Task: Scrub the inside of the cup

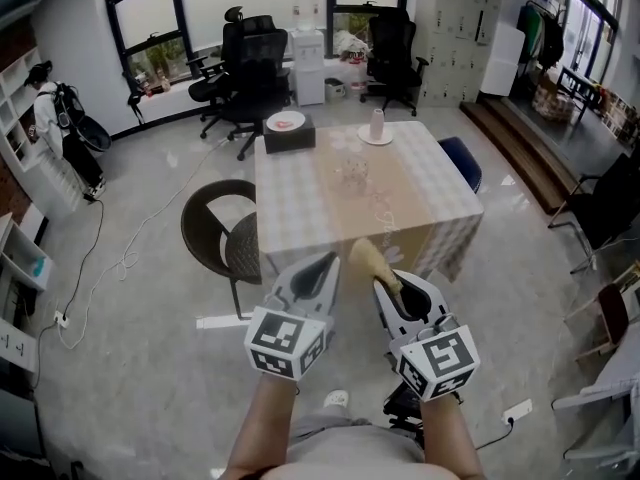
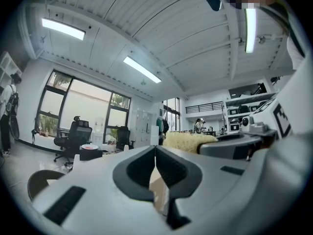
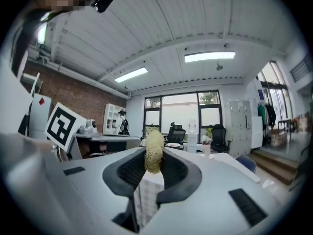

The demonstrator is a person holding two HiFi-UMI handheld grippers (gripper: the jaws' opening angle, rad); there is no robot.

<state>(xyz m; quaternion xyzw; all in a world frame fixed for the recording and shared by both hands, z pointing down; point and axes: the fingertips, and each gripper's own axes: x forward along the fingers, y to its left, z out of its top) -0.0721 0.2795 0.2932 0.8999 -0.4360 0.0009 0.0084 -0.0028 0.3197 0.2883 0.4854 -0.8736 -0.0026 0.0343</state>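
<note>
Two units: L gripper shut, empty; R gripper clamped on soft scrubber. Cup mid-frame: I reckon light, slick, fragile; take outer wall.

Yellow scrubber upright in right gripper

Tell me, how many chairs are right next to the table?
2: a dark brown round-backed chair at the cloth-covered table's left side, a blue chair at its right; none seems hidden.
</note>
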